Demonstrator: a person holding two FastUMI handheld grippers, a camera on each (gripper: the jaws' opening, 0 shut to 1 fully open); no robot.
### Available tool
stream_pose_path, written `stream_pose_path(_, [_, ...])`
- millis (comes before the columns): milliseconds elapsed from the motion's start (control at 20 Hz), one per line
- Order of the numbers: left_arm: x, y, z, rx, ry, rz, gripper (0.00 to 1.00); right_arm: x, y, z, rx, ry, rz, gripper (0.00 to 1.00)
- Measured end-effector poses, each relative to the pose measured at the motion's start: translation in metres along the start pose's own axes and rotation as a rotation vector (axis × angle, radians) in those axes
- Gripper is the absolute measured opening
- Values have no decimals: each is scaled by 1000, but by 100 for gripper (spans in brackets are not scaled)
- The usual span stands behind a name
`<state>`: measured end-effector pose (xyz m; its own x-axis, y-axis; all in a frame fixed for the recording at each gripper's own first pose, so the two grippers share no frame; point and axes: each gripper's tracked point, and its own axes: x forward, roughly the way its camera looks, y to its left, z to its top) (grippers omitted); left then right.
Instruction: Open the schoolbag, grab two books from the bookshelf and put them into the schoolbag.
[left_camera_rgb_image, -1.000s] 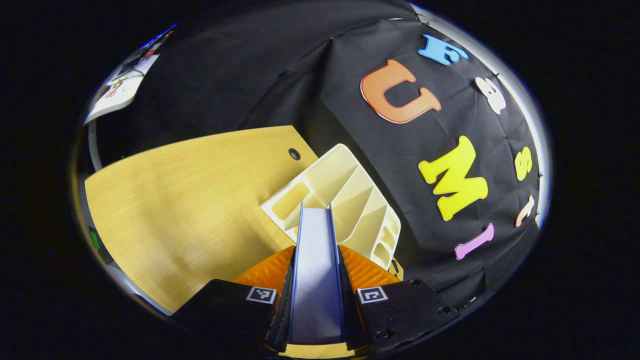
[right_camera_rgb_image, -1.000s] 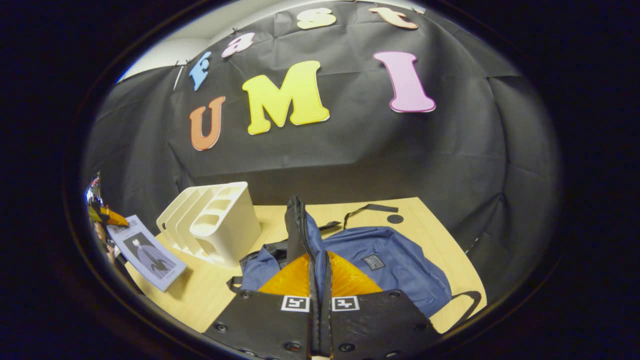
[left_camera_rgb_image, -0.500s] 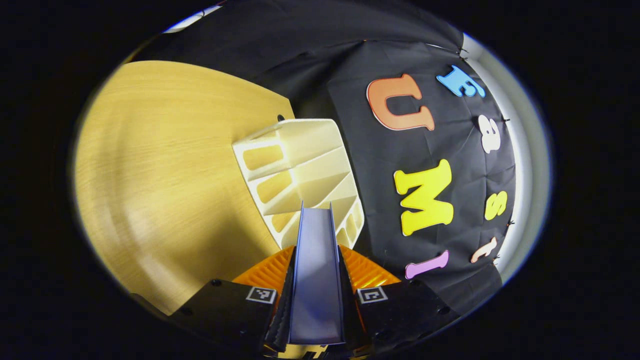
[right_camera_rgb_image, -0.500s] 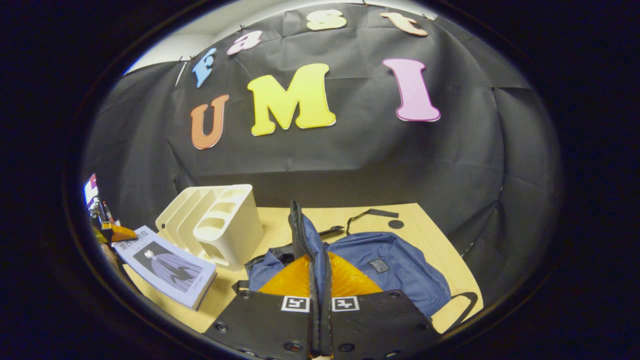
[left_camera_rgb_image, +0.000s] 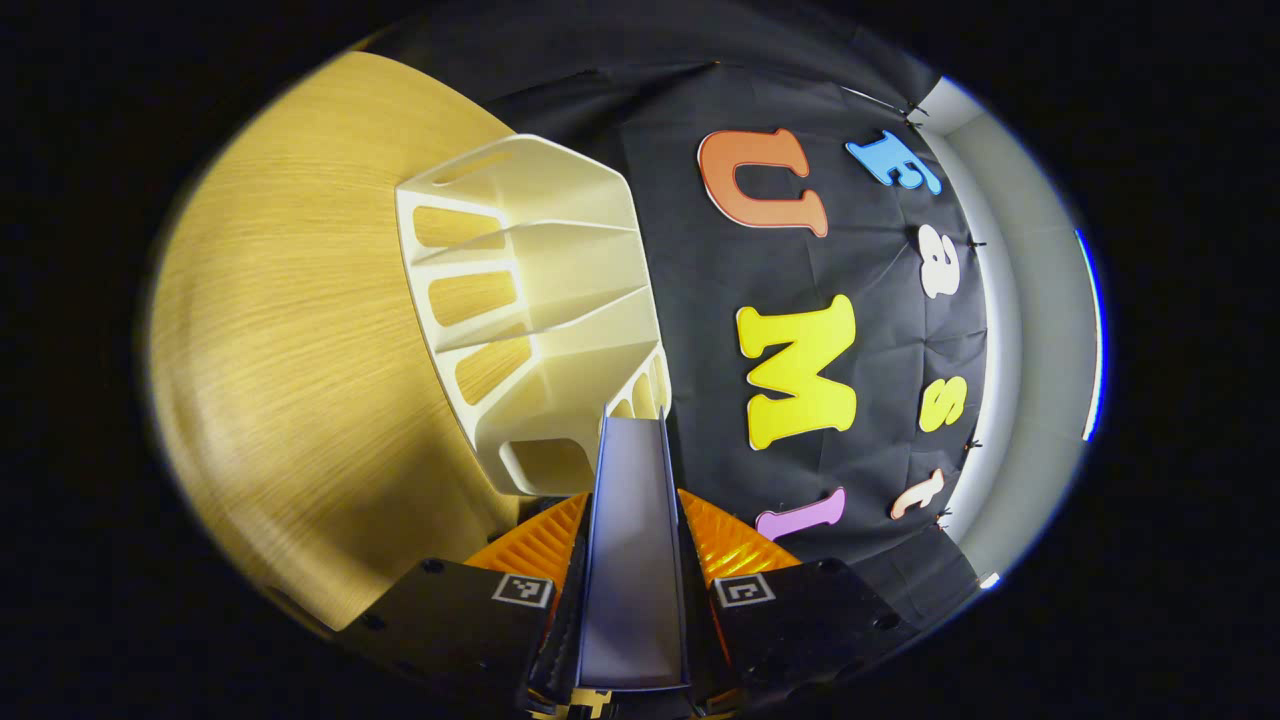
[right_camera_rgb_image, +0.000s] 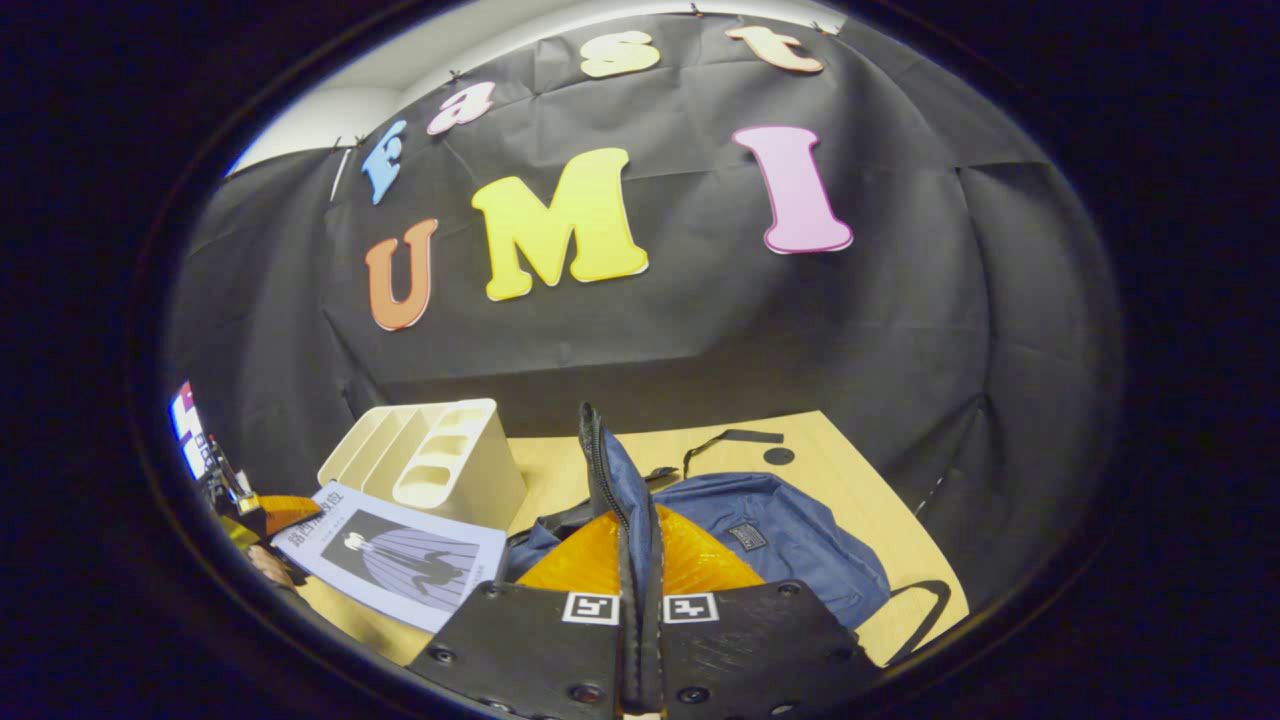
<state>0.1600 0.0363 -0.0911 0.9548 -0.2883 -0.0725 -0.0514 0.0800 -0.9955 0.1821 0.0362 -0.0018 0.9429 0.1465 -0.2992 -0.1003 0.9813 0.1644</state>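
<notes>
In the left gripper view my left gripper (left_camera_rgb_image: 632, 470) is shut on a pale blue book (left_camera_rgb_image: 632, 560), seen edge-on between its fingers, in front of the cream bookshelf (left_camera_rgb_image: 530, 300). In the right gripper view the same book (right_camera_rgb_image: 400, 555) hangs flat above the table at the lower left, with the left gripper (right_camera_rgb_image: 265, 510) holding its far edge. My right gripper (right_camera_rgb_image: 635, 520) is shut on the zipper flap (right_camera_rgb_image: 605, 470) of the blue schoolbag (right_camera_rgb_image: 780, 540), holding it lifted. The bookshelf (right_camera_rgb_image: 435, 470) stands left of the bag.
The wooden table (right_camera_rgb_image: 850, 480) carries the bag and shelf; a round cable hole (right_camera_rgb_image: 778, 456) and a black strap (right_camera_rgb_image: 735, 437) lie behind the bag. The black cloth wall rises right behind the table. Bare tabletop (left_camera_rgb_image: 270, 380) spreads beside the shelf.
The left gripper has carried the book rightward toward the schoolbag and turned it flatter; the bookshelf has slid up and left in its view. The right gripper still holds the flap, barely moved.
</notes>
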Motion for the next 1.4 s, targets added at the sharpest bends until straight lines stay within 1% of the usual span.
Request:
stream_pose_path(150, [22, -8, -26, -10, 10, -58, 44, -2, 0, 2, -23, -2, 10, 1])
stream_pose_path(200, [30, -7, -34, -14, 9, -64, 45, -3, 1, 2, -28, -2, 17, 2])
stream_pose_path(350, [53, 6, -57, -5, 3, -29, 44, -6, -1, 4, -32, -10, 38, 2])
stream_pose_path(500, [65, 17, -74, 62, -20, 29, 45, -8, 0, 5, -31, -14, 68, 1])
stream_pose_path(550, [68, 16, -78, 78, -36, 22, 45, -8, -1, 4, -30, -16, 78, 1])
stream_pose_path(600, [70, 15, -82, 105, -44, 28, 45, -9, -2, 4, -27, -18, 84, 1])
stream_pose_path(750, [78, 30, -96, 239, -70, 97, 45, -10, -3, 6, -24, -29, 106, 1])
stream_pose_path(950, [89, 26, -126, 364, -48, 123, 45, -17, -2, 16, -17, -53, 140, 1])
stream_pose_path(1050, [99, 22, -136, 387, -35, 121, 45, -18, 1, 30, -5, -79, 162, 1])
stream_pose_path(1150, [111, 20, -149, 389, -18, 121, 45, -17, 5, 39, 0, -96, 181, 1])
stream_pose_path(1300, [128, 16, -178, 411, 5, 119, 45, -15, 6, 41, 7, -95, 205, 1])
stream_pose_path(1400, [140, 15, -196, 414, 14, 123, 45, -16, 6, 43, 43, -94, 224, 1])
